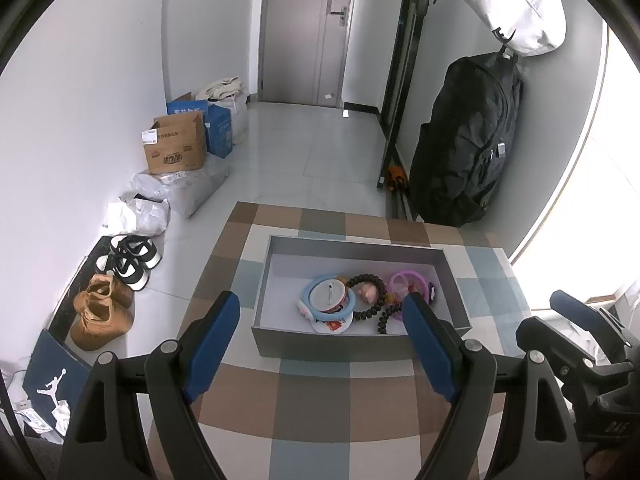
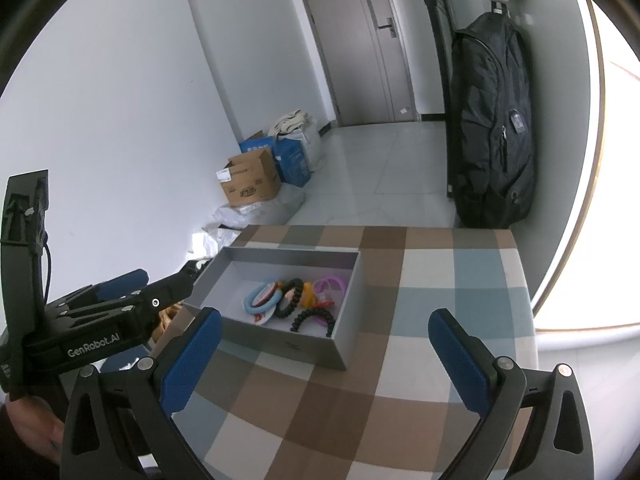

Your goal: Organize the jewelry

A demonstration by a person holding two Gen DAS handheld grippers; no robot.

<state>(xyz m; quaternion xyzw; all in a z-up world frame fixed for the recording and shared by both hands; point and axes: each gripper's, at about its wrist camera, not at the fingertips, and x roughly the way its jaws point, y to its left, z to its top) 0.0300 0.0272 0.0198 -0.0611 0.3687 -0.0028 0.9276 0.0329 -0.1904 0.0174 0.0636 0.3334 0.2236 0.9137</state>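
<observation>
A grey open box stands on a table with a checked cloth. In it lie a light blue ring bracelet, a dark beaded bracelet, a pink ring and other small pieces. The box also shows in the right wrist view, with the blue ring and the beaded bracelet inside. My left gripper is open and empty, just in front of the box. My right gripper is open and empty, right of the box's near corner.
Shoes, cardboard boxes and plastic bags lie on the floor along the left wall. A black backpack hangs at the right wall beyond the table. The table's far edge is close behind the box.
</observation>
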